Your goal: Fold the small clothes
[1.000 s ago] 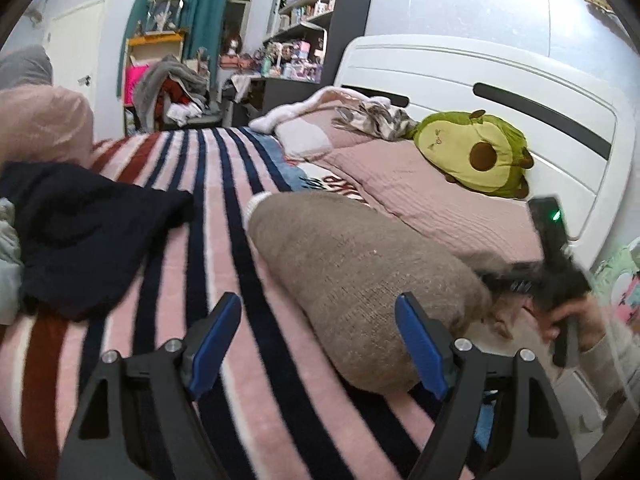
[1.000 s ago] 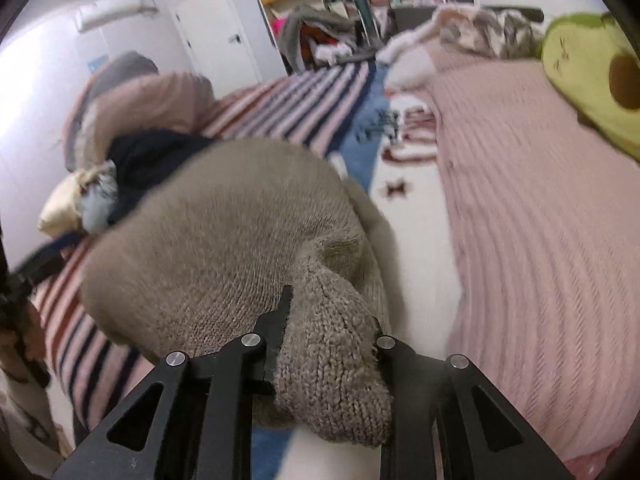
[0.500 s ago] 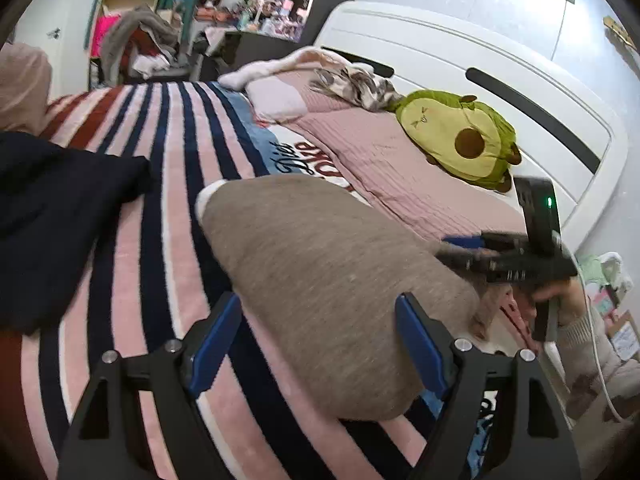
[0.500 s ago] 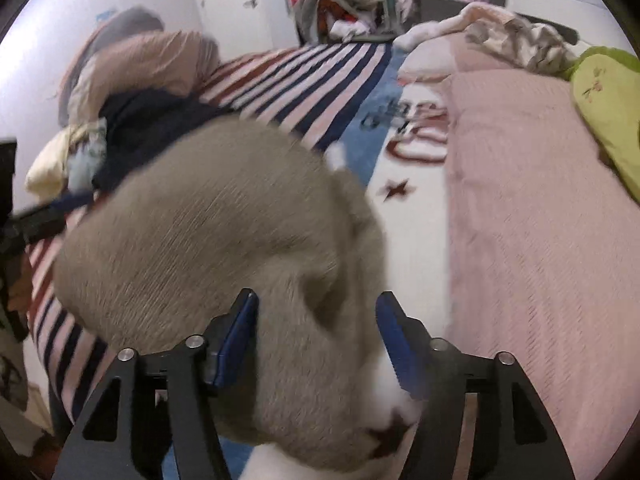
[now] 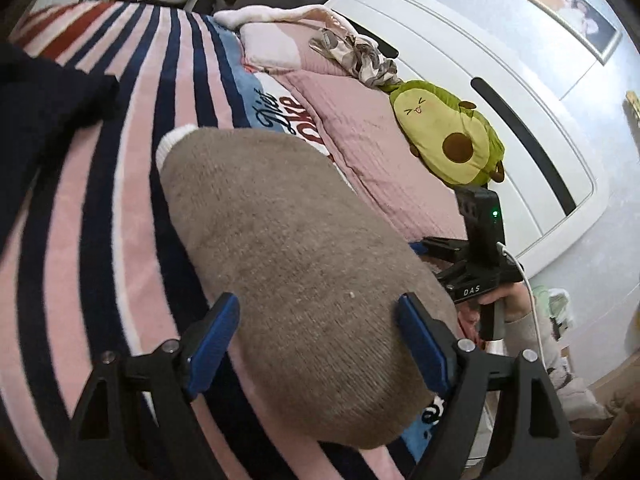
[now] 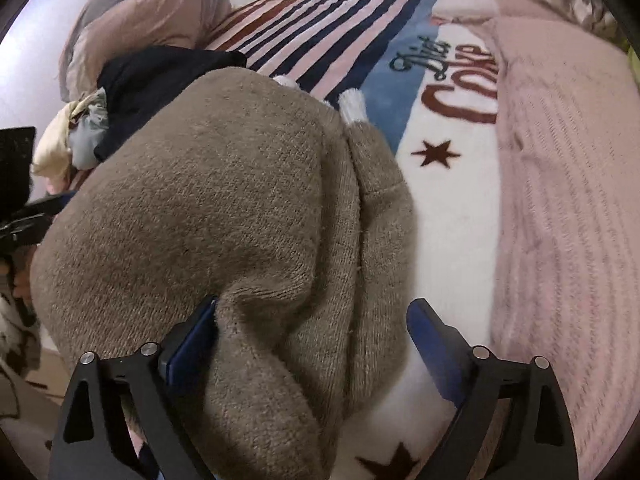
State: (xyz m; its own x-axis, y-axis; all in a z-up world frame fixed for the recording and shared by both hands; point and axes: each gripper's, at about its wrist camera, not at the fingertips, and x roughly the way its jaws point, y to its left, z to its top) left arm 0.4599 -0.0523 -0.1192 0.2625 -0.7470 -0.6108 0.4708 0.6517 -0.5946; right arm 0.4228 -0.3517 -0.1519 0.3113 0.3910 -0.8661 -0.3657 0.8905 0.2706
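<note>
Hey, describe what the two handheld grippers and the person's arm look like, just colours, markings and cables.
Both grippers, the left gripper and the right gripper, have black triangular-cutout frames, silver screws and blue finger pads. Seen from the left wrist view, the right one carries white "DAS" lettering, a green indicator light and a white cable. The person's sleeve is light grey.

Left hand-held gripper: matte black triangulated frame with cut-out windows, silver screw heads at the joints, blue pads on the inner faces of its fingers.

Right hand-held gripper: same black frame, silver screws, blue pads. From the left wrist view its body carries white "DAS" lettering, a green indicator light, a white cable. Bare-skinned hand on the grip, pale grey sleeve behind.
</note>
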